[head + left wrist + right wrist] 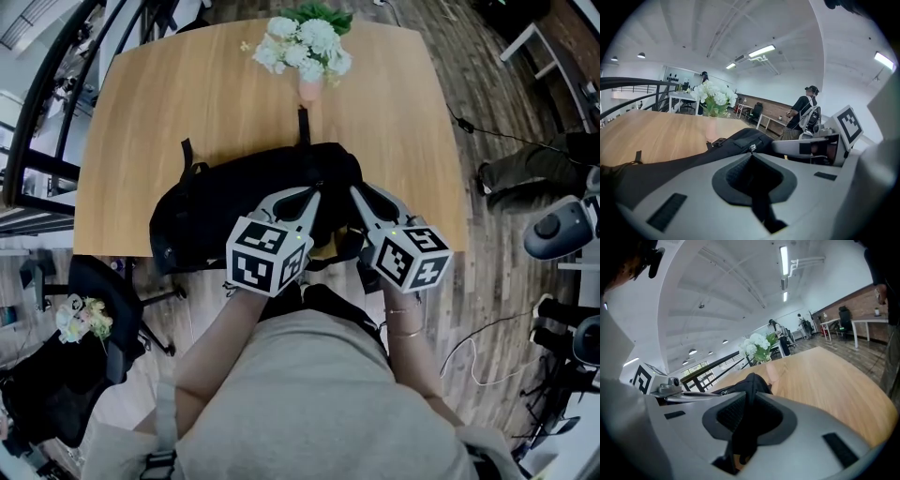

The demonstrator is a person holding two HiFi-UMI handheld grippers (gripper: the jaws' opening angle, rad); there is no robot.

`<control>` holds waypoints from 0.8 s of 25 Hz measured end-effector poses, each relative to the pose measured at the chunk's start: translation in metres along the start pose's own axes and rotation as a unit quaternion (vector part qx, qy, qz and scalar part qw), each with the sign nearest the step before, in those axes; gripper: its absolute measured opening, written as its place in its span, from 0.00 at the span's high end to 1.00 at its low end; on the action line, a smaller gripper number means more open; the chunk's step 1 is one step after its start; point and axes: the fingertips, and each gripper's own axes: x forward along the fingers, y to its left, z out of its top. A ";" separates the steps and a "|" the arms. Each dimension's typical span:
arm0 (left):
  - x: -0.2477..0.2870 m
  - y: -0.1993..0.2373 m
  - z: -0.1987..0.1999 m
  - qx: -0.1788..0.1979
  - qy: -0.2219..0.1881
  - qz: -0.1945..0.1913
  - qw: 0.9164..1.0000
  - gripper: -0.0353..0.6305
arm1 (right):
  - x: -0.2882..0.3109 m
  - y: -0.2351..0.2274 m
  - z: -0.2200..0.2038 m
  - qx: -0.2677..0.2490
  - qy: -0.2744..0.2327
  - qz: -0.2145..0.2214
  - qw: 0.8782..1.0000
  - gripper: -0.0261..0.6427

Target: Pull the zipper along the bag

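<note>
Two grippers, both clenched on one item. Left gripper [312,194] pinches the zipper pull [752,148] at its jaw tips; right gripper [357,191], just beside it, clamps a fold of the black bag [234,202]. Bag lies on the desk [187,94] beneath both grippers, with white flowers [305,42] beyond their tips.

The person wears a pale beige short-sleeved top [319,394]. Just beyond the top, the left claw [314,194] and right claw [355,191] have smooth grey shells, each bearing a white cube [267,255] with black square markers. Thin bracelets [405,330] circle one wrist beside the top.
</note>
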 end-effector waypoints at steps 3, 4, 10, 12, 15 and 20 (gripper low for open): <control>-0.010 0.003 -0.002 0.000 -0.002 0.014 1.000 0.92 | -0.001 0.001 0.002 0.001 -0.004 -0.001 1.000 0.85; -0.013 0.005 -0.002 -0.001 -0.003 0.020 1.000 0.92 | -0.002 0.001 0.002 0.000 -0.004 -0.001 1.000 0.85; -0.035 0.017 -0.007 -0.013 -0.015 0.059 0.998 0.92 | -0.002 0.002 0.008 -0.007 -0.011 0.002 1.000 0.85; -0.042 0.022 -0.008 -0.015 -0.017 0.070 0.997 0.92 | -0.003 0.002 0.007 -0.008 -0.010 0.004 1.000 0.85; -0.053 0.030 -0.010 -0.021 -0.022 0.088 0.996 0.92 | -0.003 0.001 0.007 -0.009 -0.011 0.004 1.000 0.85; -0.071 0.046 -0.016 -0.033 -0.030 0.120 0.992 0.92 | -0.002 0.000 0.007 -0.011 -0.013 0.001 1.000 0.85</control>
